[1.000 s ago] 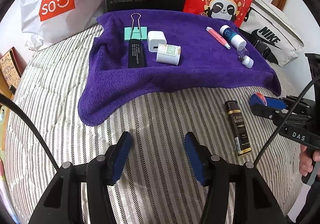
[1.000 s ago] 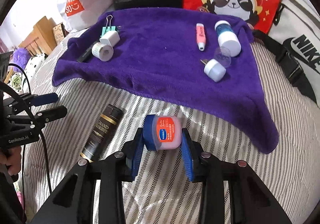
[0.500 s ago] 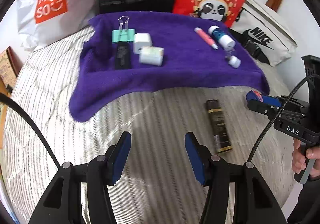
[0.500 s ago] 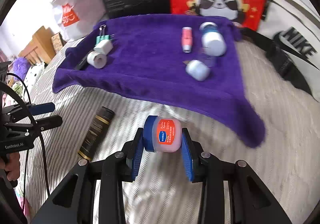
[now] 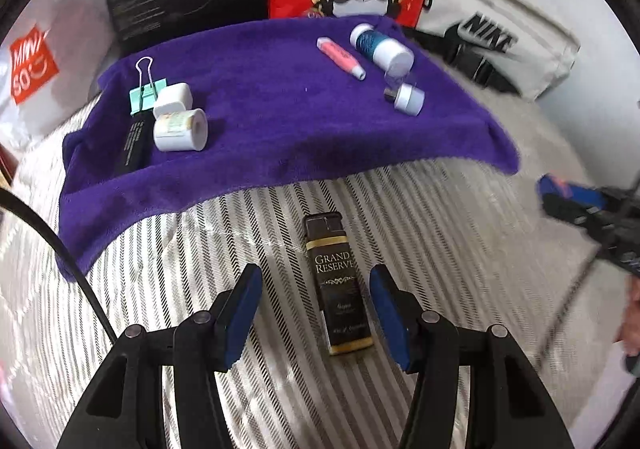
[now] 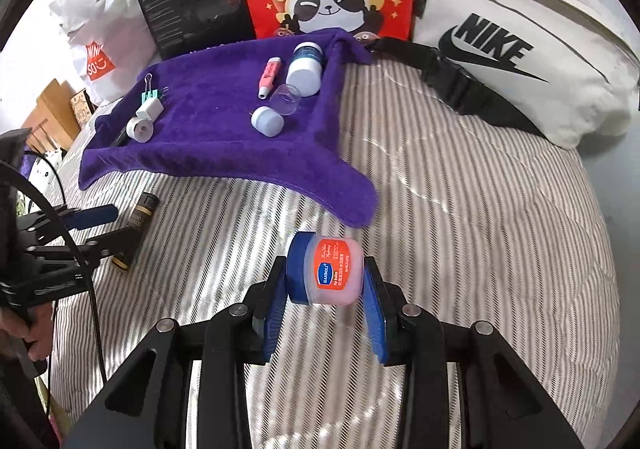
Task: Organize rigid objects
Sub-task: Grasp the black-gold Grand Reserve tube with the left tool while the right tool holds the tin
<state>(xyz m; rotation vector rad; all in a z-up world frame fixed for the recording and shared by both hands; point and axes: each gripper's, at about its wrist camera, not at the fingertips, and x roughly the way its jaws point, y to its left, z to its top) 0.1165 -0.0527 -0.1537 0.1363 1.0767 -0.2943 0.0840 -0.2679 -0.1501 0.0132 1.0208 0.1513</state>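
A black and gold "Grand Reserve" bottle (image 5: 340, 285) lies flat on the striped bedcover, between the fingers of my left gripper (image 5: 316, 289). That gripper is open and its blue pads stand clear of the bottle on both sides. My right gripper (image 6: 325, 277) is shut on a small lip balm jar (image 6: 330, 273) with a blue lid and orange label, held above the bedcover just off the front right corner of the purple towel (image 6: 224, 153). In the right wrist view the left gripper (image 6: 92, 225) straddles the bottle (image 6: 140, 213).
On the towel (image 5: 280, 121) lie a green binder clip (image 5: 146, 93), white charger (image 5: 174, 97), white roll (image 5: 180, 129), black stick (image 5: 132, 141), pink tube (image 5: 340, 59), blue-white bottle (image 5: 380, 47) and small capped piece (image 5: 406, 99). Bags and a black box stand behind.
My left gripper has slid right across the bed until the black bottle lies between its fingers. My right gripper has carried the jar rightward, past the towel's corner.
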